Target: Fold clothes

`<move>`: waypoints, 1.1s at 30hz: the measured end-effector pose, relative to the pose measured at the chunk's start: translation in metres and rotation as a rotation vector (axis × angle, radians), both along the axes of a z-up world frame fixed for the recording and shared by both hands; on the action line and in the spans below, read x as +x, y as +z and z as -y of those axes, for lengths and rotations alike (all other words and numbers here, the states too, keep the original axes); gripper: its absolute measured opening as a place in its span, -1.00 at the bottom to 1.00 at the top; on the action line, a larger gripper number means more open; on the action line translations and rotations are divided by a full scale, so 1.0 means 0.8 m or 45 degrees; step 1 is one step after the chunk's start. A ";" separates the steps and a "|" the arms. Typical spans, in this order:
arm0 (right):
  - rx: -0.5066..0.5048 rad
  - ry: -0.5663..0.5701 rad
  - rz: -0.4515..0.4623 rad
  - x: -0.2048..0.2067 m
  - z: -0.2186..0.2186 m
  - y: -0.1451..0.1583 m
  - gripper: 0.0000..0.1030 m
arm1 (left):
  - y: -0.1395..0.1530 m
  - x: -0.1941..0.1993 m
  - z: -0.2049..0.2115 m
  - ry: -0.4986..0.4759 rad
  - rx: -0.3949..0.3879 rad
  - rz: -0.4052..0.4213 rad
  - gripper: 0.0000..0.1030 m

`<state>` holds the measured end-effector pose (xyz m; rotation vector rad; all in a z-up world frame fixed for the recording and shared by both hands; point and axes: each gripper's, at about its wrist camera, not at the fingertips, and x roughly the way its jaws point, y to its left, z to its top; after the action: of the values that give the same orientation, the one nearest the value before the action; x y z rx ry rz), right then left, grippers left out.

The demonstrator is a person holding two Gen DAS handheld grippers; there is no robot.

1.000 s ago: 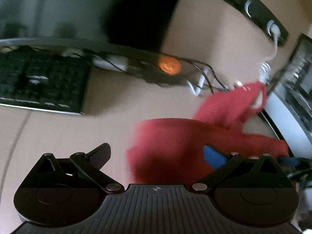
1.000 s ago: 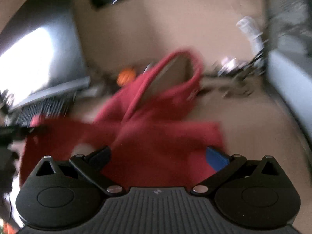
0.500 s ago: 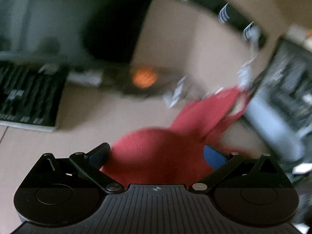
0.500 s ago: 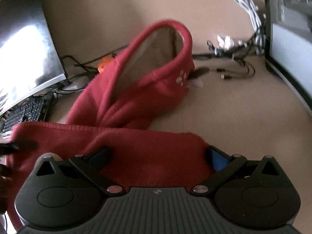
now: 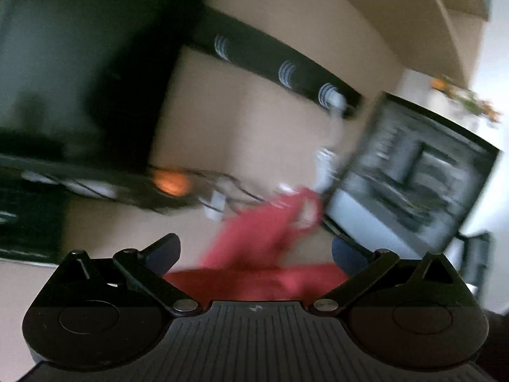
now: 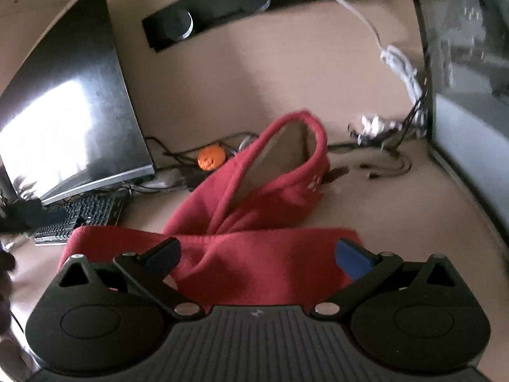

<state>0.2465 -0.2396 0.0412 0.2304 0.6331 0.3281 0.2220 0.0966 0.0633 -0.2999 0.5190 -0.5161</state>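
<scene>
A red hooded garment (image 6: pixel 254 210) lies on the beige desk (image 6: pixel 397 222). Its hood (image 6: pixel 296 146) stands open towards the back, and a folded band of red cloth runs across the front. My right gripper (image 6: pixel 257 253) is open just above that band, and the cloth spans the gap between the fingers. In the blurred left wrist view the same garment (image 5: pixel 264 245) sits low in the frame, with my left gripper (image 5: pixel 254 251) open over its near edge. Neither pair of jaws pinches the cloth.
A dark monitor (image 6: pixel 63 111) and a black keyboard (image 6: pixel 79 216) stand at the left. An orange round item (image 6: pixel 211 157) and tangled cables (image 6: pixel 381 146) lie at the back. A second screen (image 6: pixel 470 63) borders the right, and a black power strip (image 6: pixel 254 3) hangs on the wall.
The left wrist view has swung upward and right, so the garment sits lower in it. The right gripper has drawn back a little from the hood. Both grippers stay open.
</scene>
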 end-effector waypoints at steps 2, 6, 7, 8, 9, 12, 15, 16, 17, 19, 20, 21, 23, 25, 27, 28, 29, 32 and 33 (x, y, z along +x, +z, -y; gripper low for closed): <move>0.063 0.037 -0.091 0.009 -0.006 -0.021 1.00 | -0.029 0.013 0.012 0.018 0.025 -0.105 1.00; -0.014 0.048 -0.169 0.011 -0.018 -0.058 1.00 | -0.091 0.038 0.026 0.088 0.088 -0.319 1.00; -0.053 0.066 -0.152 0.008 -0.022 -0.059 1.00 | -0.097 0.036 0.026 0.085 0.101 -0.304 1.00; -0.086 0.081 -0.144 0.006 -0.025 -0.059 1.00 | -0.099 0.032 0.028 0.074 0.120 -0.280 1.00; -0.112 0.092 -0.144 0.003 -0.027 -0.060 1.00 | -0.098 0.031 0.031 0.065 0.151 -0.275 1.00; -0.149 0.121 -0.158 -0.004 -0.026 -0.061 1.00 | -0.097 0.025 0.035 0.049 0.175 -0.290 1.00; -0.117 0.135 -0.187 -0.015 -0.013 -0.062 1.00 | -0.097 0.019 0.030 0.043 0.130 -0.329 1.00; -0.116 0.140 -0.191 -0.018 -0.010 -0.063 1.00 | -0.098 0.014 0.027 0.046 0.097 -0.341 1.00; -0.122 0.147 -0.191 -0.020 -0.009 -0.063 1.00 | -0.100 0.011 0.024 0.044 0.074 -0.348 1.00; -0.149 0.163 -0.194 -0.018 -0.010 -0.061 1.00 | -0.101 0.005 0.020 0.028 0.053 -0.353 1.00; -0.165 0.170 -0.205 -0.015 -0.012 -0.058 1.00 | -0.100 0.006 0.020 0.024 0.061 -0.356 1.00; -0.181 0.177 -0.216 -0.013 -0.013 -0.056 1.00 | -0.098 0.008 0.022 0.022 0.075 -0.363 1.00; -0.205 0.196 -0.229 -0.013 -0.015 -0.055 1.00 | -0.092 0.010 0.024 0.022 0.087 -0.383 1.00; -0.226 0.213 -0.242 -0.014 -0.015 -0.055 1.00 | -0.091 0.008 0.021 0.025 0.077 -0.394 1.00; -0.241 0.221 -0.252 -0.015 -0.015 -0.050 1.00 | -0.087 0.001 0.018 0.039 0.075 -0.391 1.00; -0.241 0.219 -0.243 -0.015 -0.013 -0.043 1.00 | -0.081 -0.004 0.019 0.048 0.087 -0.377 1.00; -0.234 0.212 -0.222 -0.016 -0.010 -0.034 1.00 | -0.073 -0.010 0.020 0.058 0.107 -0.343 1.00; -0.189 0.145 -0.116 -0.012 0.003 -0.005 1.00 | -0.054 -0.022 0.016 0.106 0.182 -0.211 1.00; -0.187 0.112 -0.091 -0.006 0.007 0.000 1.00 | -0.053 -0.020 0.013 0.120 0.199 -0.201 1.00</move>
<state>0.2414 -0.2450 0.0411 0.0741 0.7359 0.3574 0.2062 0.0858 0.0208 -0.2156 0.6911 -0.3598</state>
